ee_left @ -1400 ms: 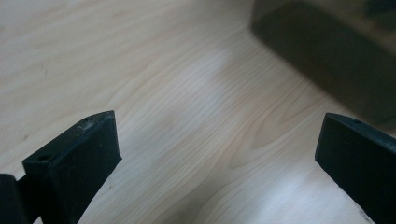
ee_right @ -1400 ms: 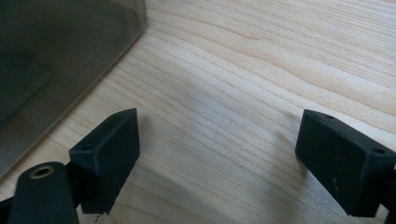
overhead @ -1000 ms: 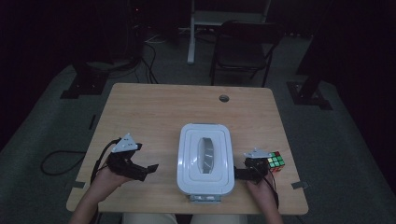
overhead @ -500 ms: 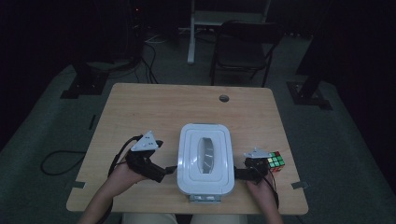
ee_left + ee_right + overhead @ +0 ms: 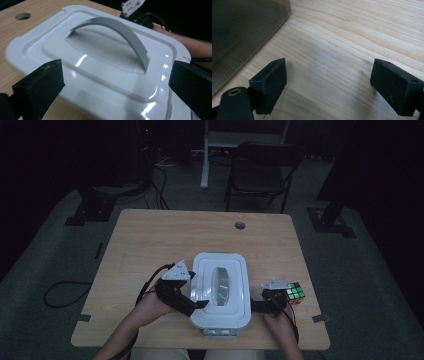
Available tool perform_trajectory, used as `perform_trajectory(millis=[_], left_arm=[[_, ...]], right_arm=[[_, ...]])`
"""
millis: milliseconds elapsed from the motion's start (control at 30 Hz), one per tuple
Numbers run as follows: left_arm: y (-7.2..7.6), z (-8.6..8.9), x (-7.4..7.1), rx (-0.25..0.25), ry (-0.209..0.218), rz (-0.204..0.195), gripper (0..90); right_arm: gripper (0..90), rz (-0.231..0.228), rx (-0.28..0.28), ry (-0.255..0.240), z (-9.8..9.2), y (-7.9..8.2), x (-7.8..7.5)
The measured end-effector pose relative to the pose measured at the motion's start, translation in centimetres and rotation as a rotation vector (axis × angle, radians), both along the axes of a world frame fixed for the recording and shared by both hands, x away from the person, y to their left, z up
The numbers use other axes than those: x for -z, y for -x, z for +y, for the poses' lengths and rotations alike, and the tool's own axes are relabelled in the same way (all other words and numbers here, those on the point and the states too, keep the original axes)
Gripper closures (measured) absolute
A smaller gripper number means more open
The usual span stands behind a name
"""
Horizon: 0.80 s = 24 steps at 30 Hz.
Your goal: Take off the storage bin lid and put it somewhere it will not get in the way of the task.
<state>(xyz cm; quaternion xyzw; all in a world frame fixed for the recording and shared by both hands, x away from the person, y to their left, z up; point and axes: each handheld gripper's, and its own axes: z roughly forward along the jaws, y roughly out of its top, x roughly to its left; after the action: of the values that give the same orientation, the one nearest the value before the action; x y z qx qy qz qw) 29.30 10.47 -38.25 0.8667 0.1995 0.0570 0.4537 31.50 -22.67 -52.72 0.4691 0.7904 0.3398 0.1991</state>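
A white box with its lid on [image 5: 220, 292] stands at the front middle of the wooden table [image 5: 165, 240]. The lid [image 5: 100, 65] carries a grey arched handle [image 5: 117, 30]. My left gripper [image 5: 196, 305] is at the box's left edge; in the left gripper view it [image 5: 115, 87] is open, its jaws spread wide just over the lid's near edge. At the box's right side my right gripper [image 5: 256, 306] rests low. It [image 5: 327, 85] is open over bare wood, with the box's wall [image 5: 242, 27] to its left.
A Rubik's cube [image 5: 295, 293] lies just right of the right gripper. The table has a cable hole [image 5: 240, 225] near its far edge, also visible as the hole [image 5: 23, 16] beyond the lid. A chair [image 5: 262, 167] stands behind the table.
My left gripper has moved right from the open left part of the table up to the box's left edge. The right gripper and the cube have stayed put.
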Motion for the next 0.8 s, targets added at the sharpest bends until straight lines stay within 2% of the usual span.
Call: perform_trajectory(millis=[67,333,500,533,733,800], left_arm=[[-0.2,-0.7,0.1,0.008,-0.017,-0.001,0.6],[-0.8,-2.7,0.9,0.032,-0.009,0.029,0.6],[-1.1,-3.6,1.0,0.038,-0.021,0.041,0.7],[-1.2,-3.7,1.0,0.046,-0.022,0.038,3.5],[-1.6,-4.9,0.8,0.07,-0.035,0.044,5.3],[-1.6,-5.2,0.8,0.059,-0.059,0.029,6.9]], right_arm=[[13.6,0.0,0.0,0.0,0.0,0.0,0.0],[13.6,0.0,0.0,0.0,0.0,0.0,0.0],[13.6,0.0,0.0,0.0,0.0,0.0,0.0],[13.6,0.0,0.0,0.0,0.0,0.0,0.0],[13.6,0.0,0.0,0.0,0.0,0.0,0.0],[13.6,0.0,-0.001,0.0,0.0,0.0,0.0]])
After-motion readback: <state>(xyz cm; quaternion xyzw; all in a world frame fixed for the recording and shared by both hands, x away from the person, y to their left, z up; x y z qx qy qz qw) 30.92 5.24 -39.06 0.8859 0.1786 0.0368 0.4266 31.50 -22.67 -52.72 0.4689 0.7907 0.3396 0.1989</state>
